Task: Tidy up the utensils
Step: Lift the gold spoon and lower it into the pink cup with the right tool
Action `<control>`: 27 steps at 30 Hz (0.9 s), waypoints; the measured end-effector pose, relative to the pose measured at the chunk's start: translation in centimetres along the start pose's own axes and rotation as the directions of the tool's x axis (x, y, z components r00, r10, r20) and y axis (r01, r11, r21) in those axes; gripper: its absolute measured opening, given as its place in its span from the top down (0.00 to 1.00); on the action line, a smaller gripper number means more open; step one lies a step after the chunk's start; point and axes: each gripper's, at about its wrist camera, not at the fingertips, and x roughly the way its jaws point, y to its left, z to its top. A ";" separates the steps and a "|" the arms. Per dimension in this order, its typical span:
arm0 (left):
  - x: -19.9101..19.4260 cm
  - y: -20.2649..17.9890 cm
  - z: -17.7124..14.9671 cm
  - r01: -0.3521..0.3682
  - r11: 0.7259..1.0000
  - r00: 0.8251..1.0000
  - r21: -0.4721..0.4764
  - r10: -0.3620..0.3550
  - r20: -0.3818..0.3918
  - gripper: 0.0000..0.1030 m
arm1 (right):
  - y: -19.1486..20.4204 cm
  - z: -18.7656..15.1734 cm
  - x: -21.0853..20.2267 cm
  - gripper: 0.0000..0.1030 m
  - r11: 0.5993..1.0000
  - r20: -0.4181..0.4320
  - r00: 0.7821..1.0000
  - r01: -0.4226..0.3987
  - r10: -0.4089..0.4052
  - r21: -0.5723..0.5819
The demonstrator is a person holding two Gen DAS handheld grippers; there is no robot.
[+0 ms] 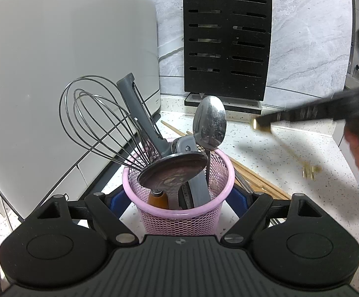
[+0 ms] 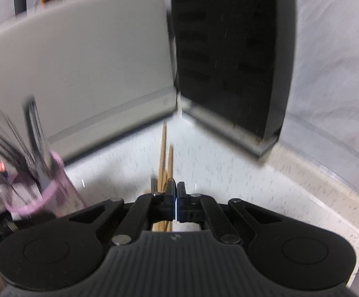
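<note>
A mesh basket (image 1: 179,210) stood on the counter (image 1: 290,158), between the fingers of the left gripper (image 1: 178,199). In it stood a whisk (image 1: 97,121), a peeler (image 1: 139,113) and two spoons (image 1: 210,121). Left of the basket stood a large appliance (image 1: 63,79); behind it, against the wall, a knife block (image 1: 226,42). Chopsticks (image 2: 164,153) lay on the counter right of the basket, before the block.

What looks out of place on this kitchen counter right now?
Wooden chopsticks lie loose on the counter beside the pink mesh holder, while the whisk and spoons already stand inside it.
</note>
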 end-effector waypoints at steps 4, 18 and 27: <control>0.0 0.1 0.0 0.002 1.000 1.000 -0.006 -0.002 -0.001 0.09 | 1.6 0.4 -3.5 1.00 0.999 0.256 0.967 -0.014 0.004 0.040; -0.1 0.2 0.2 0.009 1.000 1.000 -0.022 -0.010 -0.009 0.09 | 7.6 -1.0 -4.3 1.00 0.987 0.504 0.848 -0.147 0.162 -0.071; -0.1 0.4 0.3 0.018 1.000 1.000 -0.024 -0.018 -0.015 0.09 | 9.8 -1.4 -1.8 1.00 0.972 0.494 0.840 -0.154 0.224 -0.178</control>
